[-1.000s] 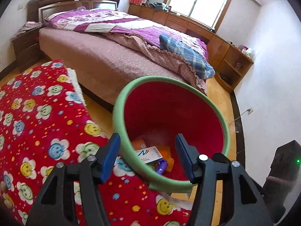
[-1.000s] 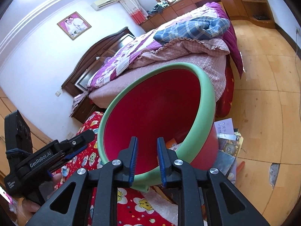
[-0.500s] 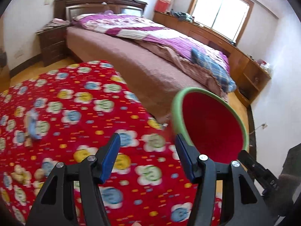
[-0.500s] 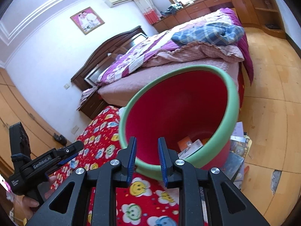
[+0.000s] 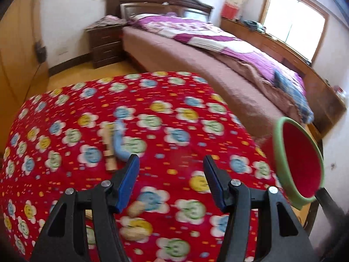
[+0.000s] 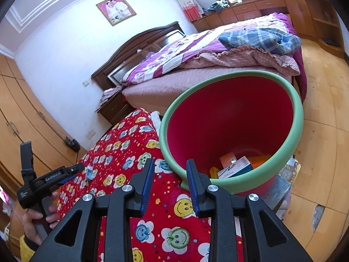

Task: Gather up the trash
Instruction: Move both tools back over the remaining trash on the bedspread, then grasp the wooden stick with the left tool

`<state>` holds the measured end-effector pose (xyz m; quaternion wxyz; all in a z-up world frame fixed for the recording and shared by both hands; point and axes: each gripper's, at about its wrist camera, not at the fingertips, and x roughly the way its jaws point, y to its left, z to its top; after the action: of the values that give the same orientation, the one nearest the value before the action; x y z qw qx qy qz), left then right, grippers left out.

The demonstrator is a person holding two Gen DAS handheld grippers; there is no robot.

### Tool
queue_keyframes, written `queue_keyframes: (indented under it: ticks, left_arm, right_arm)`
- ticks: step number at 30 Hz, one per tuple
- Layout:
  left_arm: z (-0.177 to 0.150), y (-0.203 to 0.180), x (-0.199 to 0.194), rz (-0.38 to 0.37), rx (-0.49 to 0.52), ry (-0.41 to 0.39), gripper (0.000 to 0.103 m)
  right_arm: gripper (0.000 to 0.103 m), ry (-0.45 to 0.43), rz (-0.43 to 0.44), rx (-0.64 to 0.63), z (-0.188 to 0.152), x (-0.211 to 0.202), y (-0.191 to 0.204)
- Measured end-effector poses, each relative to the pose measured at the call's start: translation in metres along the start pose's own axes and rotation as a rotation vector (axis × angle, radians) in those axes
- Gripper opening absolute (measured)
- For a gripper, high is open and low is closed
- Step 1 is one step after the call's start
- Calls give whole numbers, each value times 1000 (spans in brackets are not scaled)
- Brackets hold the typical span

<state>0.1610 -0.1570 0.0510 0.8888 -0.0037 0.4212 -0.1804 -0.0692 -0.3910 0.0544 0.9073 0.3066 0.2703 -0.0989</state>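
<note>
A red bin with a green rim (image 6: 298,118) stands tilted at the right edge of the table, which has a red smiley-flower cloth (image 5: 165,120); it also shows in the left wrist view (image 5: 278,152). Boxes and wrappers (image 6: 234,168) lie inside it. My right gripper (image 6: 169,172) hovers at the bin's near rim, jaws slightly apart and empty. My left gripper (image 5: 171,172) is open and empty over the cloth. A blue wrapper (image 5: 118,142) and a tan wooden piece (image 5: 109,150) lie just left of its left finger. Peanut shells (image 5: 134,209) lie between its fingers.
A bed (image 5: 218,65) with purple bedding stands beyond the table, with a dark nightstand (image 5: 104,43) at its head. Papers and books (image 6: 283,179) lie on the wood floor beside the bin. Low wooden cabinets (image 6: 305,11) run under the window.
My left gripper swung left from the bin's mouth across the cloth to above the blue wrapper. My right gripper drew back slightly and its jaws opened a little.
</note>
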Motion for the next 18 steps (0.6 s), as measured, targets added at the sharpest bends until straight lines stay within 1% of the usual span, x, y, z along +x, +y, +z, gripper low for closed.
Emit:
queue_keyframes:
  ticks: [4, 7, 13, 15, 17, 18]
  left_arm:
    - [4, 24, 8, 68, -6, 18, 60]
    - [3, 38, 17, 97, -12, 56, 60]
    - [-4, 53, 36, 173, 7, 111, 60]
    - [-8, 57, 44, 191, 3, 126, 60]
    - [-11, 60, 53, 188, -10, 145, 59]
    - [-11, 61, 52, 185, -17, 127, 59]
  right_arm:
    - [31, -2, -6, 4, 1, 0, 0]
    - [31, 1, -12, 4, 1, 1, -1]
    - [31, 18, -14, 21, 3, 8, -8]
    - [31, 24, -14, 22, 2, 10, -8]
    - [31, 30, -18, 19, 2, 14, -8]
    - [31, 32, -20, 16, 3, 15, -8]
